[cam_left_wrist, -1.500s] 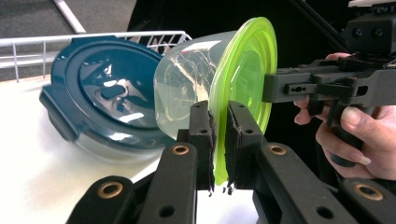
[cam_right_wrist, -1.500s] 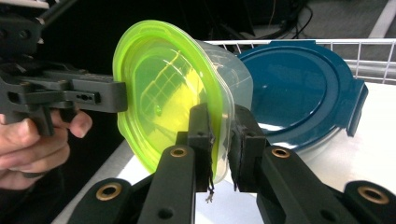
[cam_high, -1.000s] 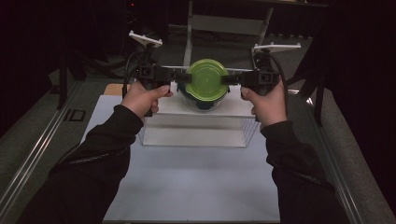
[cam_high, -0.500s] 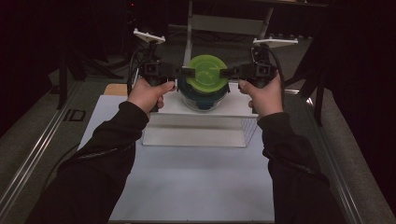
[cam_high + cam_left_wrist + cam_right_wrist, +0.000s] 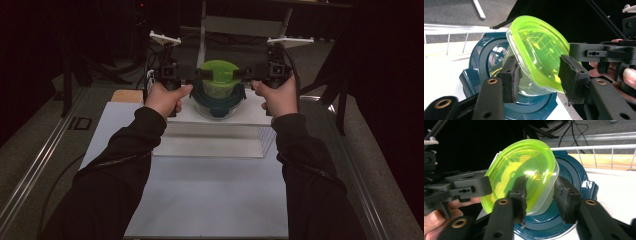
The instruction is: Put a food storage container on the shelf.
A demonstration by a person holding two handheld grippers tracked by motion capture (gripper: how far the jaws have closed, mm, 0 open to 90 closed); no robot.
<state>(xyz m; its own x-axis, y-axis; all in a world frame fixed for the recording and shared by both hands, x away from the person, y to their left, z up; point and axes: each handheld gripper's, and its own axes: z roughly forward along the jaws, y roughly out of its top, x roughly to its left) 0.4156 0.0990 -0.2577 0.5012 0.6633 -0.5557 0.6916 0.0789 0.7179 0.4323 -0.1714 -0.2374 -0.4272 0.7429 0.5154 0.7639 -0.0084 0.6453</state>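
A small clear container with a green lid point(image 5: 219, 75) point(image 5: 541, 47) point(image 5: 521, 167) rests tilted in a larger blue-rimmed container point(image 5: 217, 104) point(image 5: 481, 57) point(image 5: 574, 175). My left gripper point(image 5: 200, 74) point(image 5: 541, 77) reaches it from the left and my right gripper point(image 5: 240, 74) point(image 5: 542, 195) from the right. Both have just been opening their jaws, which now stand loosely either side of the small container's edge without pressing on it. The right gripper point(image 5: 599, 52) appears beyond the lid in the left gripper view. The left gripper point(image 5: 466, 186) appears likewise in the right gripper view.
The containers sit on a white-topped clear box point(image 5: 250, 116) at the far end of a white mat point(image 5: 210, 200). A wooden board point(image 5: 125, 95) lies left of the box. Metal rails point(image 5: 40, 165) run along both table sides, with dark stands behind.
Both grippers' jaws have spread apart from their hold on the green-lidded container. That container has shifted slightly away from me and now leans in the blue one.
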